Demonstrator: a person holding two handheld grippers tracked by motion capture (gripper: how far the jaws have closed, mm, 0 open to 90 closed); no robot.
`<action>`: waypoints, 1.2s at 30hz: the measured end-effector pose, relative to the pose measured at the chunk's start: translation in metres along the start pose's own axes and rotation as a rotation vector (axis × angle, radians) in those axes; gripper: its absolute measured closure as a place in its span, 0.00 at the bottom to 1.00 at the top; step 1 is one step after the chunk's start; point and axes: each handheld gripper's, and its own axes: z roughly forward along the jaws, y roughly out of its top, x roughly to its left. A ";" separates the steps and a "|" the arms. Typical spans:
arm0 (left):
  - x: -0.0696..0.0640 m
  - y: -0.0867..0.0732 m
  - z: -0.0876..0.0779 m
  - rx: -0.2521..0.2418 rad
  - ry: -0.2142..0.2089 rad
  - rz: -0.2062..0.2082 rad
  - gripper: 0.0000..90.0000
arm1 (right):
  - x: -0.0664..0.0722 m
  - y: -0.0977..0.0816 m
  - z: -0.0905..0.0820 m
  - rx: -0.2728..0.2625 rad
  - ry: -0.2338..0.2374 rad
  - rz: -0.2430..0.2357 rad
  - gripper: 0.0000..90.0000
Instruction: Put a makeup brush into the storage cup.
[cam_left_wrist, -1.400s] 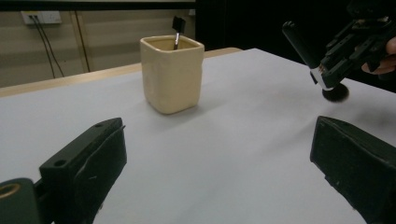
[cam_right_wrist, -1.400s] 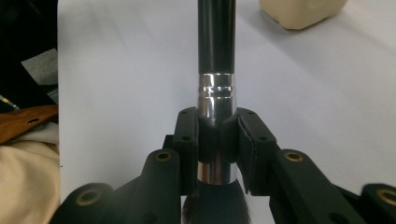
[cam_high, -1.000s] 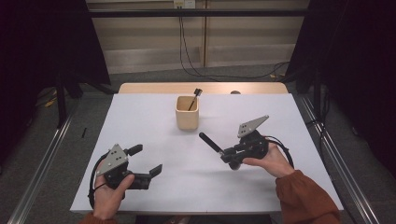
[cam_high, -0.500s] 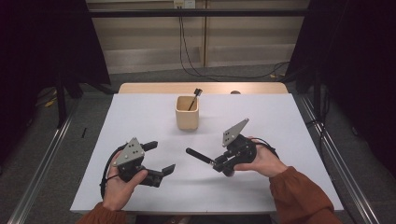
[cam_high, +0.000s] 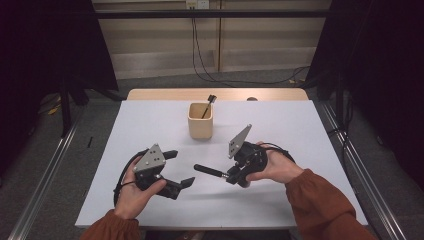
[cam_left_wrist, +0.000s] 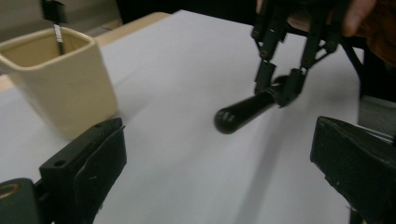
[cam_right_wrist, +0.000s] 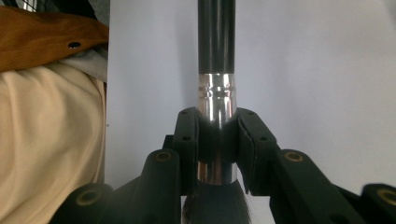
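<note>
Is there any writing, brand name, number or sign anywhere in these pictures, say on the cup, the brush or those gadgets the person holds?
None can be read.
Beige cup: plain walls, no print.
Brush in the right hand-held gripper: black handle and silver collar, no lettering.
Left hand-held gripper: grey plate with small holes, no label.
White table: bare, unmarked.
Wall plate at the top of the high view: too small to tell.

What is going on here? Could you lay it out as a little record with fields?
surface: white table
right gripper: jaws shut on the silver collar of a black-handled brush
brush direction: handle points toward the left gripper
left gripper: jaws open, nothing between them
beige cup: upright toward the far side, one thin dark-tipped tool standing inside
</note>
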 end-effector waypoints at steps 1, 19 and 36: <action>-0.001 0.001 0.002 0.013 -0.006 0.009 0.04 | -0.001 0.001 0.000 0.011 -0.002 -0.012 0.79; -0.002 0.015 0.015 0.159 -0.032 0.073 0.04 | 0.001 0.015 0.006 0.181 -0.016 -0.064 0.79; -0.008 0.025 0.035 0.328 -0.101 0.083 0.05 | 0.001 0.024 0.012 0.268 -0.008 -0.120 0.79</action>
